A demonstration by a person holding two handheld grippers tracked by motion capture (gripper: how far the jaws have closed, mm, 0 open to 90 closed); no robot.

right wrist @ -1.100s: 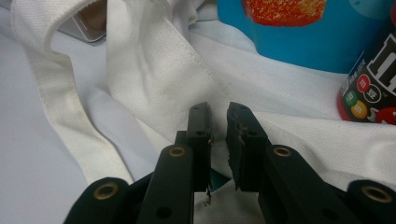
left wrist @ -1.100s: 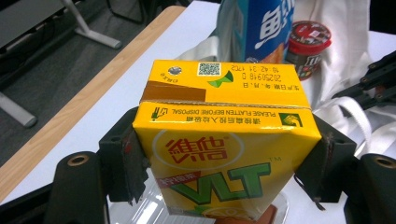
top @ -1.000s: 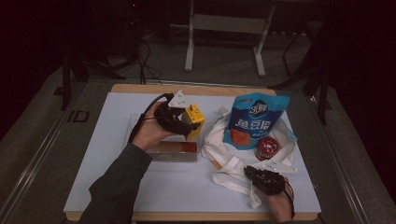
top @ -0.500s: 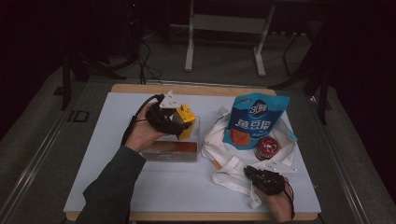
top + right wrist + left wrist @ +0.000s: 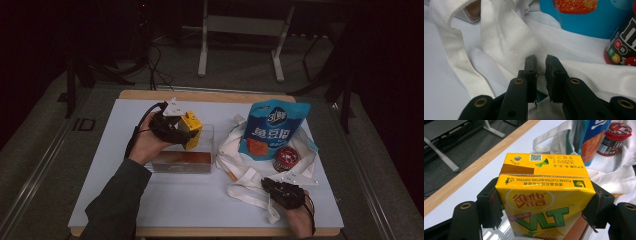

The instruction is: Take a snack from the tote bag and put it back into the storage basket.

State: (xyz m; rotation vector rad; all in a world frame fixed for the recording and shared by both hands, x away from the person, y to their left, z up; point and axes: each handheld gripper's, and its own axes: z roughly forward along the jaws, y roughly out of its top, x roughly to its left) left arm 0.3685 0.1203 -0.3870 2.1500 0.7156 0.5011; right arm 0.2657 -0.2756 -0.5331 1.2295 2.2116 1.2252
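Since a second ago, our left gripper (image 5: 181, 131) has carried the yellow drink carton (image 5: 191, 130) a little leftward and lower, so it now hangs over the clear plastic box (image 5: 184, 155); our right gripper (image 5: 274, 187) has kept its place near the table's front edge.

We have the left jaws clamped on the carton's two sides: in the left gripper view the black pads press against both flanks of the carton (image 5: 543, 192), whose top, with its printed code, faces the camera. In the high view the carton sits tilted in the grip, just above the box's far part, and we cannot tell whether it touches the box.

Our right jaws stand nearly together, with a thin fold of the white cloth bag (image 5: 506, 45) caught between them, as the right gripper view shows. We hold that fold at the bag's near edge, and its straps (image 5: 245, 192) trail over the white table (image 5: 100, 150) beside the gripper.

On the spread bag stands the blue snack pouch (image 5: 272, 130), upright, and just beside it, to its right and nearer us, the small red-lidded candy tub (image 5: 286, 158). Both lie well apart from the carton and the box.
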